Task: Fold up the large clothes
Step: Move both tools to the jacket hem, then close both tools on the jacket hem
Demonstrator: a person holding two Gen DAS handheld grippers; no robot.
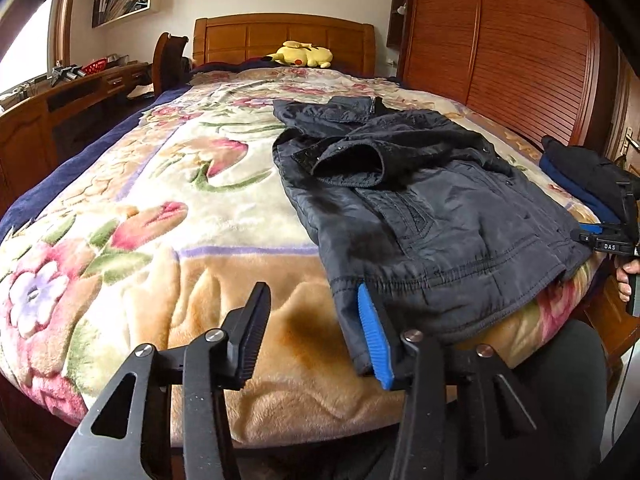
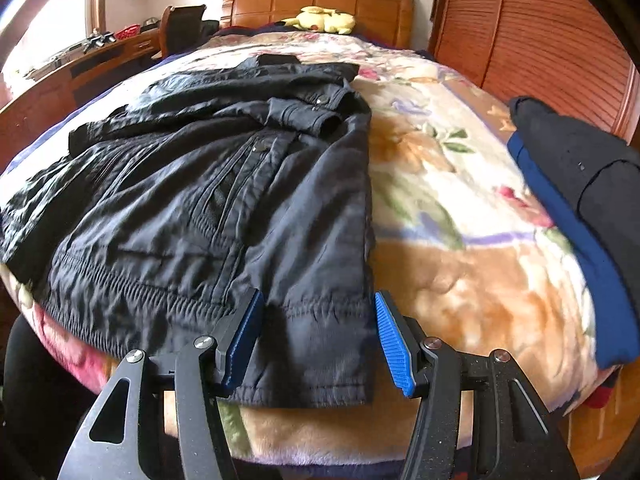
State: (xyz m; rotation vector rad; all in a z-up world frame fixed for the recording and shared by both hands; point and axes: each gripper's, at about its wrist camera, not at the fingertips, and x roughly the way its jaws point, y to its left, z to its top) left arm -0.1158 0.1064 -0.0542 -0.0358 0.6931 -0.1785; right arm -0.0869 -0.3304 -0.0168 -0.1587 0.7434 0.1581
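A dark navy padded jacket (image 1: 420,200) lies spread on the floral blanket (image 1: 160,200), front up, one sleeve folded across its chest. My left gripper (image 1: 316,320) is open at the foot of the bed. Its blue right pad (image 1: 374,332) lies against the jacket's left hem corner, while the black left finger (image 1: 256,320) stands clear over bare blanket. In the right wrist view, my right gripper (image 2: 318,336) is open and straddles the right hem corner of the jacket (image 2: 200,184), which lies flat between the pads. The right gripper (image 1: 592,236) and the hand holding it also show at the left wrist view's right edge.
A stack of folded dark and blue clothes (image 2: 580,184) sits on the bed's right side near a slatted wooden wardrobe (image 2: 540,40). A yellow plush toy (image 1: 302,54) lies by the headboard. A desk and chair (image 1: 80,92) stand left of the bed. A person's dark-clad leg (image 1: 560,380) is at the bed's foot.
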